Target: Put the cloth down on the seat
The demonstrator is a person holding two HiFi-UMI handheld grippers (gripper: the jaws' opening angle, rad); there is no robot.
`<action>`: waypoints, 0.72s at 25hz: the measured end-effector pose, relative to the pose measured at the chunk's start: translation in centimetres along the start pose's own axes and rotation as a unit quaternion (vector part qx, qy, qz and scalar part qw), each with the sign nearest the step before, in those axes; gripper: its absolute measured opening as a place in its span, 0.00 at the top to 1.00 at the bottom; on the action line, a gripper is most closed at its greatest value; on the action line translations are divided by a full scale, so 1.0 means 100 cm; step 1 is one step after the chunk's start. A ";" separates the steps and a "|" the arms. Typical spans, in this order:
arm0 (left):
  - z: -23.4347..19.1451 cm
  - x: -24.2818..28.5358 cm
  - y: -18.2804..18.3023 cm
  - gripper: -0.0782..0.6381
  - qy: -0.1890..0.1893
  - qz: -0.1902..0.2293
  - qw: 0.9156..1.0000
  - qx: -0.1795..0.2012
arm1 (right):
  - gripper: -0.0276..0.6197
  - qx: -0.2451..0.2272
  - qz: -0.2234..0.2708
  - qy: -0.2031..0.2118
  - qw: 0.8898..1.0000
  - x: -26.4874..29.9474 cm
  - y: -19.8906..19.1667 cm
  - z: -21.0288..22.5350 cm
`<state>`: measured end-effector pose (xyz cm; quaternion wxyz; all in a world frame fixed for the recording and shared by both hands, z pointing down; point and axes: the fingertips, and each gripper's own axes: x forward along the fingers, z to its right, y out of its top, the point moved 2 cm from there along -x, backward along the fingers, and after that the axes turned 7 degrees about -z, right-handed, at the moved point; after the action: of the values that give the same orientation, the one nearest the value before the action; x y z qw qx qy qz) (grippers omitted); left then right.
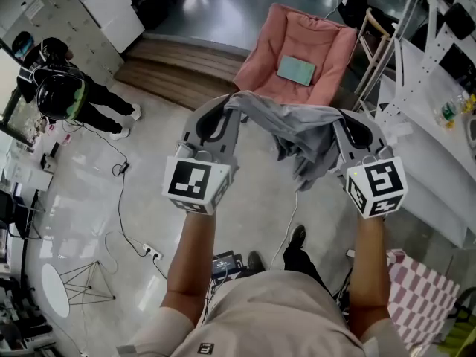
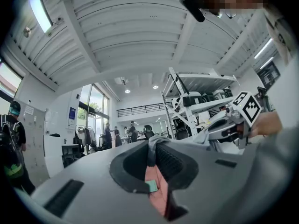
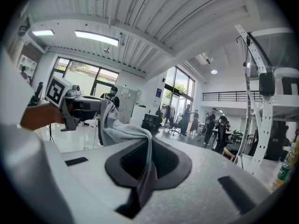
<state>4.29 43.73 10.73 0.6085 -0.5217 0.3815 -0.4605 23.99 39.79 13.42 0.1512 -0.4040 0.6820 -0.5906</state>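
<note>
Holding, item one: a crumpled grey fabric cloth (image 1: 301, 132), which we carry in the air, stretched between our two tools. Its middle sags in loose folds. It hangs above the pale glossy floor (image 1: 97, 192), short of the seat and not touching it.

Item two: left hand-held gripper (image 1: 232, 106), grey body with a black-and-white marker cube. Its jaws are pressed together on one end of the grey cloth. In the left gripper view a fold of the cloth (image 2: 153, 146) sits pinched at the tips.

Item three: right hand-held gripper (image 1: 341, 121), same build, jaws likewise clamped on the cloth's other end. In the right gripper view the cloth (image 3: 123, 131) runs out of the closed jaws and drapes toward the other tool.

Item four: pink padded fabric seat (image 1: 327, 43), standing on the floor beyond our grippers, just beside a low brown wooden platform (image 1: 186, 69). A flat teal rectangular pad (image 1: 296, 70) lies near the middle of its cushion.

Item five, surroundings:
- a white metal rack (image 1: 416, 88) along the right
- a person in dark clothing (image 1: 63, 91) standing toward the floor's left edge
- a white power strip (image 1: 152, 254) on the floor
- a pink-and-white checked fabric (image 1: 420, 296) at lower right
</note>
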 end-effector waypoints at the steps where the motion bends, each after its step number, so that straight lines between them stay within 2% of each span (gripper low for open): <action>1: 0.000 0.008 -0.002 0.85 0.006 -0.003 1.000 0.002 | 0.95 0.000 0.001 0.006 1.000 0.007 -0.003 0.006; 11: 0.000 0.108 -0.006 0.85 0.050 -0.016 0.999 0.007 | 0.95 -0.010 0.008 0.050 0.999 0.077 -0.019 0.099; 18: -0.007 0.149 -0.007 0.85 0.076 -0.031 0.997 0.004 | 0.95 -0.014 0.014 0.077 0.997 0.114 -0.019 0.134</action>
<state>7.80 29.24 11.54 0.5655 -0.4943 0.4080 -0.5190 26.67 22.37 14.82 0.1008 -0.3503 0.7053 -0.6080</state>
